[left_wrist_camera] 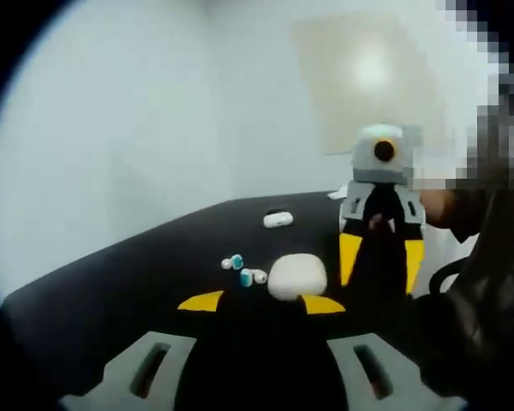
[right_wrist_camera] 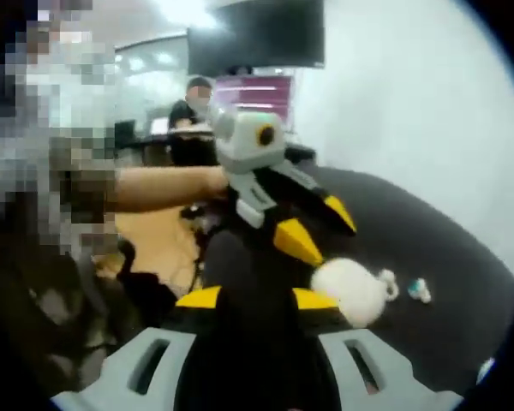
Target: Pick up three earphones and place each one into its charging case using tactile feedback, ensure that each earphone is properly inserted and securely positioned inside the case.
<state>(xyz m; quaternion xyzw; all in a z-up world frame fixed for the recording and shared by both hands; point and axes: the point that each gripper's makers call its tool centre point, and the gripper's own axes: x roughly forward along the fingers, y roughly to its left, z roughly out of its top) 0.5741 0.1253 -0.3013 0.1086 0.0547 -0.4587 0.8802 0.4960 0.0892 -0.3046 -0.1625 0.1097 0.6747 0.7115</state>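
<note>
A white oval charging case [left_wrist_camera: 297,276] lies on the black table [left_wrist_camera: 137,274], just ahead of my left gripper [left_wrist_camera: 262,302], nearer its right jaw. The jaws stand apart and open, with nothing gripped. Three small earphones with teal tips [left_wrist_camera: 247,272] lie beside the case on its left. A second white case [left_wrist_camera: 277,219] sits farther back. My right gripper [left_wrist_camera: 381,261] hovers to the right, open. In the right gripper view, that gripper [right_wrist_camera: 255,298] is open. Beyond it, the left gripper [right_wrist_camera: 317,227] points at the case [right_wrist_camera: 351,291]. One earphone [right_wrist_camera: 385,282] touches the case and another [right_wrist_camera: 420,291] lies apart.
The table's far edge [left_wrist_camera: 240,201] runs below a plain white wall. A person's forearm [right_wrist_camera: 163,187] reaches in behind the left gripper. A wooden floor [right_wrist_camera: 154,235], desks and a seated person [right_wrist_camera: 193,107] show in the background.
</note>
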